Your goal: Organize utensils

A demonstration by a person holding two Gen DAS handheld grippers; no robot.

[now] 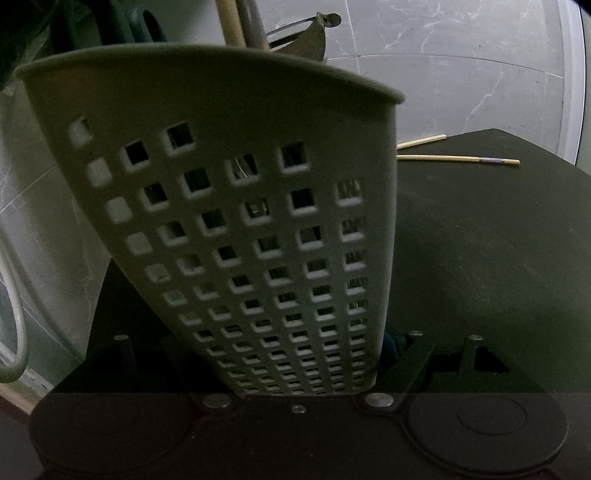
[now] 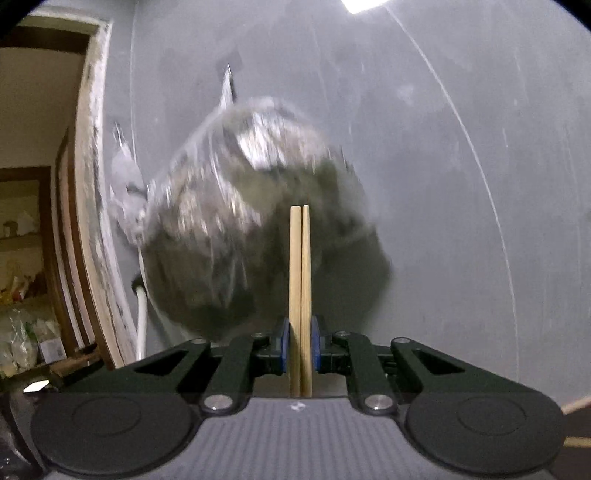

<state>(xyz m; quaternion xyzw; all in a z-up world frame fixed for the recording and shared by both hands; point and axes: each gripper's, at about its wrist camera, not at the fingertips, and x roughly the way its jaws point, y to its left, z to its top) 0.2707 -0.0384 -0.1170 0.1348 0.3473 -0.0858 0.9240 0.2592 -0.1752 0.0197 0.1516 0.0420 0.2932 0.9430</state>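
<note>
Chopsticks (image 2: pixel 300 280) stand upright, clamped in the right gripper (image 2: pixel 300 349); the left gripper (image 1: pixel 310 369) clasps the holder (image 1: pixel 236 206).

Left claw (image 1: pixel 303 369) angled downward, fingers spread wide; right claw (image 2: pixel 300 341) level, blue pads (image 2: pixel 283 343) pinched nearly together

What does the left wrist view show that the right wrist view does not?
Left wrist only: a pale perforated plastic utensil holder filling the left gripper, utensil handles poking from it, and two loose wooden chopsticks lying on the dark table.
Right wrist only: the right gripper shut on a pair of upright wooden chopsticks, with a blurred clear plastic bag hanging on a grey wall.
Shared: nothing identifiable.
</note>
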